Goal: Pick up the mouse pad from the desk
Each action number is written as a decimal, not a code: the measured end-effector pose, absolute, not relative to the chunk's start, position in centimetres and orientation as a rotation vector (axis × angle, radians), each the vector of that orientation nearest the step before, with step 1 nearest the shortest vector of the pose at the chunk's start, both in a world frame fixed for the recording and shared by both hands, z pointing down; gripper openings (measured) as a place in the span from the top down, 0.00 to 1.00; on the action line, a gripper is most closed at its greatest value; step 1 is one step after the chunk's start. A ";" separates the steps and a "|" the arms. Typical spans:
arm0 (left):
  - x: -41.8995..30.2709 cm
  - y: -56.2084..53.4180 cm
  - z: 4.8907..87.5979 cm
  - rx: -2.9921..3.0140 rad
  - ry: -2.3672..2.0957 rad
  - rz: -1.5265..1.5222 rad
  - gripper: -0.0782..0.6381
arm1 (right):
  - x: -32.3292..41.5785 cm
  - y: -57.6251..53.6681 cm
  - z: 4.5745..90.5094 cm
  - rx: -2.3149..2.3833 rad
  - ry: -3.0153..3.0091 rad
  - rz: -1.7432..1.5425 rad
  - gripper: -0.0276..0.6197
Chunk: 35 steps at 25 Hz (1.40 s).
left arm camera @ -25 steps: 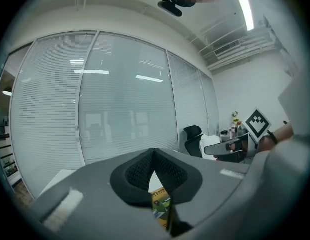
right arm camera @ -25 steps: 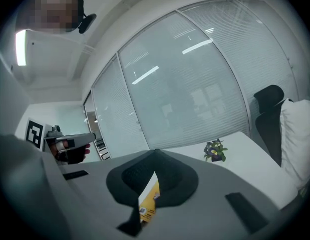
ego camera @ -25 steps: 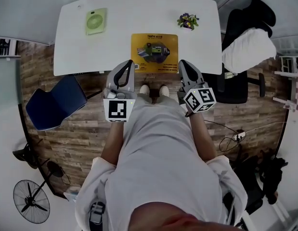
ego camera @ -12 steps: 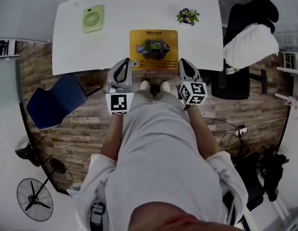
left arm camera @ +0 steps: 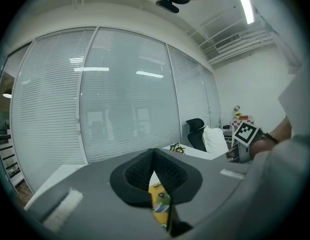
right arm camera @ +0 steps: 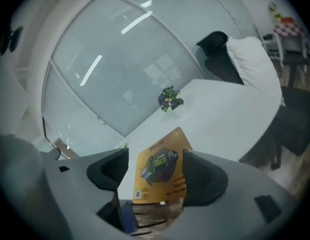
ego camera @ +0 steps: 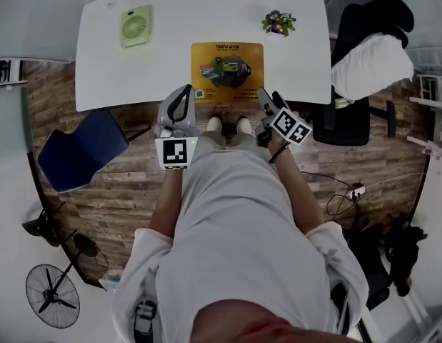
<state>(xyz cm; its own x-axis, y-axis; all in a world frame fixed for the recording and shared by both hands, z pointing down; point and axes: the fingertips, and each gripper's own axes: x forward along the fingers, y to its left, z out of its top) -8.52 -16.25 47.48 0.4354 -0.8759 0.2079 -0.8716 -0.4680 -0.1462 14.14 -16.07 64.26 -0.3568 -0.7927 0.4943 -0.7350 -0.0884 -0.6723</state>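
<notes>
The yellow mouse pad [ego camera: 228, 70] with a dark printed picture lies flat at the near edge of the white desk [ego camera: 171, 56]. Both grippers hover just short of that edge, above the floor. My left gripper [ego camera: 183, 93] is off the pad's left corner with its pads pressed together and nothing between them; the left gripper view shows a sliver of the mouse pad [left arm camera: 160, 204] below the left gripper [left arm camera: 153, 156]. My right gripper [ego camera: 269, 98] is rolled sideways off the pad's right corner, its jaws opening. The right gripper view frames the mouse pad [right arm camera: 160, 171] beyond the empty right gripper [right arm camera: 156, 160].
A green desk fan [ego camera: 135, 27] lies at the desk's far left and a small flower pot [ego camera: 278, 24] at its far right. A black office chair with a white cushion [ego camera: 367, 63] stands right of the desk, a blue chair [ego camera: 81, 152] left of it.
The right gripper has dropped toward the desk edge, rolled sideways and gone from shut to open. The left gripper has sunk slightly and stays shut.
</notes>
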 end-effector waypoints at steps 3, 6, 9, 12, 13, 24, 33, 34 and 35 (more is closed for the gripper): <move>-8.6 -16.2 47.6 -2.652 1.610 -0.410 0.90 | 14.1 -15.8 65.9 -1.660 1.881 -1.596 0.39; -8.9 -16.1 47.7 -2.657 1.613 -0.425 0.90 | 14.3 -15.2 68.2 -1.602 1.663 -1.719 0.39; -9.2 -16.0 47.9 -2.659 1.610 -0.447 0.90 | 14.5 -14.3 71.2 -1.527 1.387 -1.841 0.38; -9.4 -15.7 48.3 -2.661 1.603 -0.479 0.90 | 14.5 -13.6 73.5 -1.450 1.203 -1.890 0.38; -9.5 -15.6 48.4 -2.662 1.601 -0.488 0.90 | 14.5 -13.6 74.1 -1.431 1.161 -1.893 0.38; -10.1 -14.3 48.9 -2.651 1.529 -0.608 0.90 | 14.2 -13.3 79.9 -1.423 0.954 -1.917 0.39; -10.1 -14.0 48.8 -2.647 1.492 -0.602 0.90 | 14.7 -13.4 81.1 -1.409 0.935 -1.866 0.46; -10.1 -14.1 48.8 -2.647 1.490 -0.596 0.90 | 14.8 -13.5 81.1 -1.411 0.935 -1.866 0.46; -10.0 -14.2 48.6 -2.645 1.490 -0.575 0.90 | 14.8 -13.5 81.1 -1.411 0.937 -1.866 0.48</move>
<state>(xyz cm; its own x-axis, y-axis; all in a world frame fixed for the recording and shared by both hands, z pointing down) -10.02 -14.24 48.58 0.4659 -0.8347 0.2936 -0.8155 -0.5338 -0.2235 14.77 -13.50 81.07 -0.2445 -0.8085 0.5352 0.0533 -0.5624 -0.8252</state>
